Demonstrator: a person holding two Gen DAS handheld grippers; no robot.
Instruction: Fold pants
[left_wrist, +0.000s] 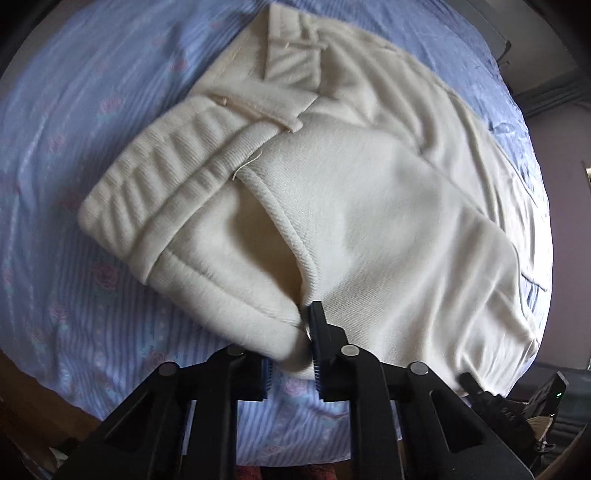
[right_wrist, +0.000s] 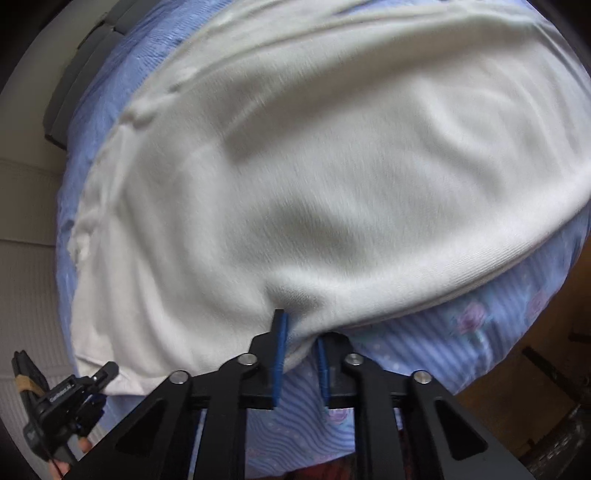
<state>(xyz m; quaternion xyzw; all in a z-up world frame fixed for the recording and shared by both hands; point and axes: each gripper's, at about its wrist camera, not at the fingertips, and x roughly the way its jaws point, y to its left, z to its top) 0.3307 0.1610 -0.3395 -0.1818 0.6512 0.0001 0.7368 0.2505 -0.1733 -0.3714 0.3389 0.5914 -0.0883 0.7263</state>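
Both grippers clamped on the pants

Left gripper (left_wrist: 295, 354) pinches the near edge by the pocket; right gripper (right_wrist: 301, 350) grips the hem of the cream pants (left_wrist: 369, 221) (on a blue sheet (left_wrist: 55, 184)).

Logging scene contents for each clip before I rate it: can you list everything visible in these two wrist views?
pants: one, cream, spread on the bed, ribbed waistband toward the left in the left wrist view, near edge pinched in both grippers
bedsheet: one, blue striped with pink roses, under the pants
dark cushions: a few, grey, beyond the bed at upper left of the right wrist view
floor: brown, beside the bed at right of the right wrist view
left gripper: one, black with blue pads, shut on the pants' near edge by the pocket opening
right gripper: one, black with blue pads, shut on the pants' near edge
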